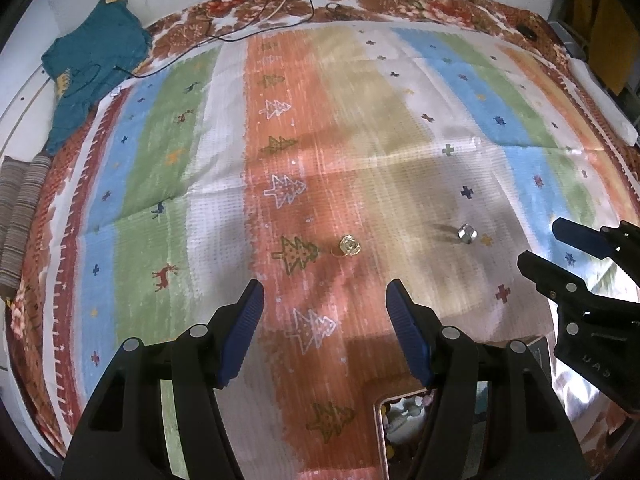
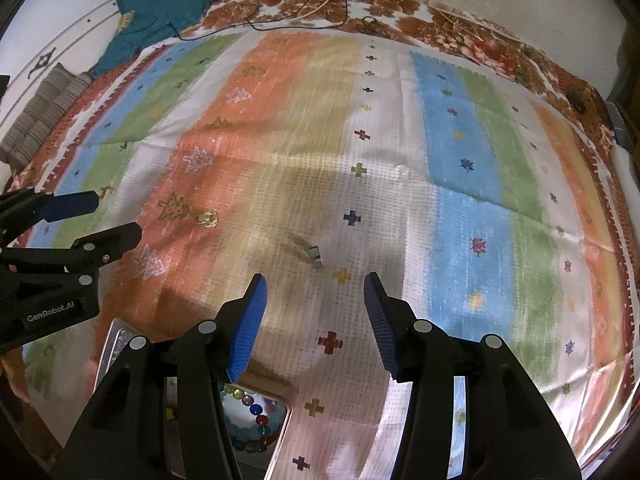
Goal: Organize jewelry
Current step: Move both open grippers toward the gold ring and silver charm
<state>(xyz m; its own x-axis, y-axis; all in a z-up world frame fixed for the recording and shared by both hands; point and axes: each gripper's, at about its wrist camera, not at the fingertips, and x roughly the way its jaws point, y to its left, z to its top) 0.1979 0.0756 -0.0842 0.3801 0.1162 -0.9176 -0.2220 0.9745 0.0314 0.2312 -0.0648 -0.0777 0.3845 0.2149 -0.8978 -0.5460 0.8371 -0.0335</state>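
I am looking down at a big striped cloth (image 1: 360,128) with little trees and crosses on it. My left gripper (image 1: 325,314) has its two blue pads apart, and nothing is between them. Just ahead of it a small gold ring (image 1: 349,245) lies on the orange stripe, beside a green tree. The pads do not touch it.

My right gripper (image 2: 315,308) also has its pads apart, and they hold nothing. A small silver ring (image 2: 315,257) lies on the pale stripe just in front of it, a bit toward its left pad. It is blurry, so I cannot tell its shape well.

The two rings are near each other but apart, gold one to the left, silver one to the right.

Down low, close under my grippers, I see a tray (image 2: 280,432) with a shiny rim. Round beads in many colours sit in it.

Far off at the back left a teal cloth (image 1: 92,60) lies by the edge, and thin wires (image 1: 276,4) run across the back
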